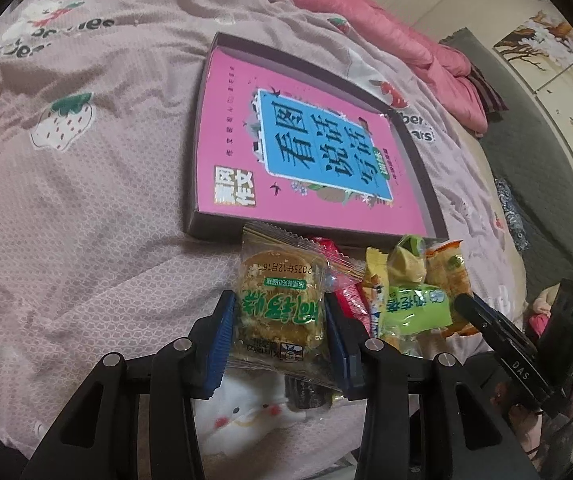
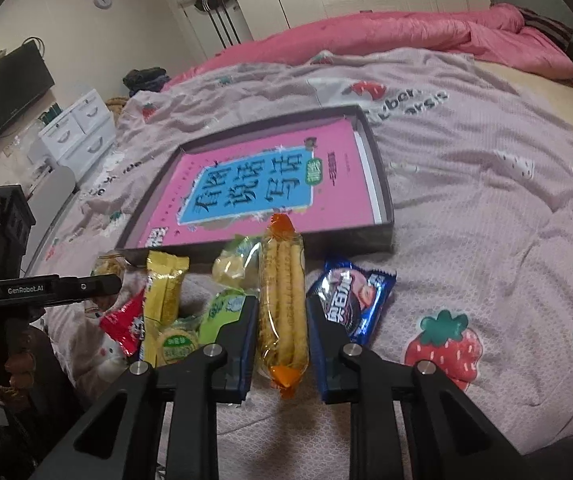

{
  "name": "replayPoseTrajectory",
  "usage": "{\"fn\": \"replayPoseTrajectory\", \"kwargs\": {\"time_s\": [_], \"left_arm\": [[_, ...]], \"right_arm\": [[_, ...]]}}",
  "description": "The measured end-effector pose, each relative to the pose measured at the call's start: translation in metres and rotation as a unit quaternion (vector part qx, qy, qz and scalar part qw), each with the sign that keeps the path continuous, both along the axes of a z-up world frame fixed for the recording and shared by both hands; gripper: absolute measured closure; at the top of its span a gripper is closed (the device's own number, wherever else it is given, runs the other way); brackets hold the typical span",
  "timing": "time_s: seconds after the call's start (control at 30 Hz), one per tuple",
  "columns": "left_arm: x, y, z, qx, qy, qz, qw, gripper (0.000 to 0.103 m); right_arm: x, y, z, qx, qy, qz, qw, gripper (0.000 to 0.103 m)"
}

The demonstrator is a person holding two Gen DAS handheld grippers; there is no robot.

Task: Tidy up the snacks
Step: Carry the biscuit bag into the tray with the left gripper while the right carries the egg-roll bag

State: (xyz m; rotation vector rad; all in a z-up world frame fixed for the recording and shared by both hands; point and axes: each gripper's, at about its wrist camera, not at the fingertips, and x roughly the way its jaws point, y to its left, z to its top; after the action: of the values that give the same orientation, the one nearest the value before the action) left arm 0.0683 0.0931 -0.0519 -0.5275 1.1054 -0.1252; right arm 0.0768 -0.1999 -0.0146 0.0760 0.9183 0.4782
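My left gripper [image 1: 279, 312] is shut on a clear-wrapped round cake with green lettering [image 1: 278, 296], held just above the snack pile. My right gripper [image 2: 281, 312] is shut on a long orange-ended pack of two biscuit sticks [image 2: 282, 300]. Loose snacks lie on the bed in front of a shallow grey box [image 1: 222, 229] [image 2: 382, 188] with a pink book [image 1: 306, 128] [image 2: 262, 188] in it: a yellow pack [image 2: 164, 292], a red pack [image 2: 124, 322], green packs [image 2: 222, 308] and a blue cookie pack [image 2: 352, 300].
The pink strawberry-print bedsheet [image 2: 486, 200] covers the bed, with a pink quilt [image 2: 386, 32] bunched at the far side. A white drawer unit [image 2: 74, 128] and a TV [image 2: 2, 100] stand off the bed on the left. The other gripper's body [image 2: 26, 292] shows at left.
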Motion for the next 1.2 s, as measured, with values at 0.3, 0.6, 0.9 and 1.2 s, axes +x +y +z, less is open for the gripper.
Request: {"fn": "replayPoseTrajectory", "kwargs": {"time_s": [0.3,0.6,0.9,1.2], "left_arm": [[-0.008,0.000,0.018,0.011,-0.023,0.004,0.9997,0.059],[-0.005,-0.007,0.032,0.030,-0.043,0.002,0.9986,0.059],[0.013,-0.009,0.040,0.045,-0.054,0.009,0.9975,0.059],[0.034,-0.003,0.050,0.057,-0.068,0.031,0.9956,0.059]], "right_arm": [[-0.001,-0.009,0.015,0.020,-0.030,-0.015,0.999,0.079],[0.010,-0.011,0.028,0.027,-0.057,-0.022,0.998,0.079],[0.028,-0.015,0.041,0.034,-0.091,-0.035,0.995,0.079],[0.042,-0.015,0.044,0.038,-0.112,-0.038,0.992,0.079]]}}
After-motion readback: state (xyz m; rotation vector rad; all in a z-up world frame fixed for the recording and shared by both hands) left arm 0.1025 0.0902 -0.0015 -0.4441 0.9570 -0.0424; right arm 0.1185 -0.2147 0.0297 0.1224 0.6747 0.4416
